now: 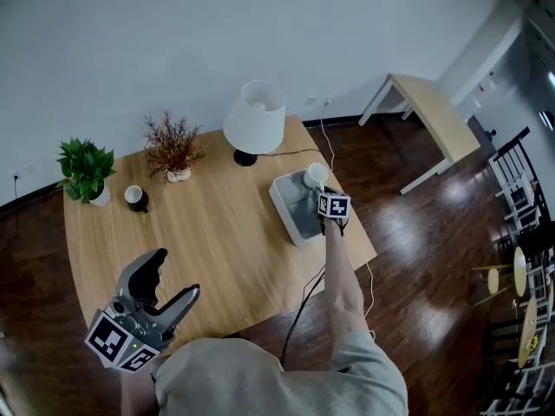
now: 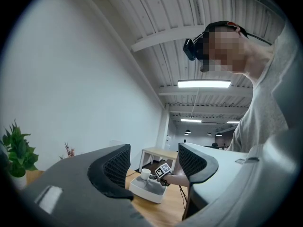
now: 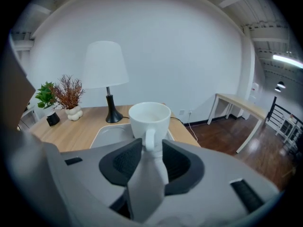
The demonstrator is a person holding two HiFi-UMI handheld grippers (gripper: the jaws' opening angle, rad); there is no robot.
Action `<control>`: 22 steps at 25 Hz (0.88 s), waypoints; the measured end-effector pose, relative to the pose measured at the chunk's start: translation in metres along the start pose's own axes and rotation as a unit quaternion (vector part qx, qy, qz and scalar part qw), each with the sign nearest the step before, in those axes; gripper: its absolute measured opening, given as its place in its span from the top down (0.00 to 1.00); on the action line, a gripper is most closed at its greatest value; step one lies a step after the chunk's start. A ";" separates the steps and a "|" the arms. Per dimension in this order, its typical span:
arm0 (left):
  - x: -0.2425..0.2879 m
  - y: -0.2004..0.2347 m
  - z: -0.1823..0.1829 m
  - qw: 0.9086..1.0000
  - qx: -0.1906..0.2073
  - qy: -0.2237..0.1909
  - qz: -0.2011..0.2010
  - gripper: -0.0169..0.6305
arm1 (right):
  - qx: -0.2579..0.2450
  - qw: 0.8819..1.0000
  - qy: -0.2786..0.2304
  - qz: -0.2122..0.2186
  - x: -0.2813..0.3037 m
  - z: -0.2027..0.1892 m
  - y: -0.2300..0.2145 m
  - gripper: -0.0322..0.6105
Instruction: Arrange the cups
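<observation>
A white cup (image 1: 315,176) stands upright at the far end of a grey tray (image 1: 290,211) near the table's right edge. In the right gripper view the white cup (image 3: 149,119) faces me with its handle between the jaws of my right gripper (image 3: 152,148), and the pads stand off it on both sides, so that gripper is open. A dark cup (image 1: 135,198) with a white inside sits at the far left by the plants. My left gripper (image 1: 176,276) hovers open and empty over the table's near left edge.
A white lamp (image 1: 254,118) stands behind the tray, its cable running off the table. A green plant (image 1: 85,170) and a dried plant (image 1: 173,150) line the far left. A second table (image 1: 429,111) and chairs stand off to the right.
</observation>
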State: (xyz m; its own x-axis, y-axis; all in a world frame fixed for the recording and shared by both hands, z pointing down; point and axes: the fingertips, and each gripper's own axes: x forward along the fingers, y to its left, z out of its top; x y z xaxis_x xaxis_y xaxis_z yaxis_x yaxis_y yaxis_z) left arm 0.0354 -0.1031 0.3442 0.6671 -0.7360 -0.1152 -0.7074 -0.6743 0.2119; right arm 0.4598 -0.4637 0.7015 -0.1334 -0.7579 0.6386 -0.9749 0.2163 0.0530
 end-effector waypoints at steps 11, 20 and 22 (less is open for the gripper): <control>-0.034 0.033 0.003 0.999 -0.010 -0.018 0.042 0.49 | -0.046 0.980 -0.127 0.148 -0.086 0.044 0.161 0.73; -0.123 0.081 0.011 0.988 -0.019 -0.048 0.143 0.49 | -0.232 0.906 -0.114 0.334 -0.092 0.064 0.438 0.70; -0.146 0.089 0.010 0.985 -0.026 -0.056 0.161 0.49 | -0.256 0.896 -0.095 0.351 -0.084 0.052 0.488 0.66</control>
State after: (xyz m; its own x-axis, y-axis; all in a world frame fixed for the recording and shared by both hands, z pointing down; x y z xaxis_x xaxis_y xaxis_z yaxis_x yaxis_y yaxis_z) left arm -0.1269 -0.0565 0.3700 0.3775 -0.9155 -0.1390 -0.8634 -0.4022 0.3047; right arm -0.0135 -0.3263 0.6338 -0.7567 -0.4046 0.5135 -0.4359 0.8976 0.0650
